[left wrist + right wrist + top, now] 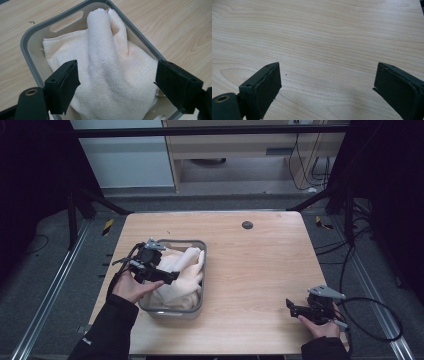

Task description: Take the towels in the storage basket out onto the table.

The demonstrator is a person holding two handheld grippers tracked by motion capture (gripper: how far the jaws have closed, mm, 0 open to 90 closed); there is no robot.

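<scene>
While lying bunched inside the grey plastic basket [199, 245], the cream towel [110, 72] is running its raised fold lengthwise along the basket, straight ahead of the left hand-held gripper [116, 82], which is hovering just over it with jaws spread wide and empty. Well to the basket's right, the right hand-held gripper [290, 306] is resting open over bare table [324, 32], so the left is nearer.

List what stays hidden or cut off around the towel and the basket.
- Basket floor: left gripper view, covered by the cream towel.
- Basket's near corner: same view, cut off by the bottom edge and the left tongs.
- Near basket wall: high view, partly behind the left hand.
</scene>
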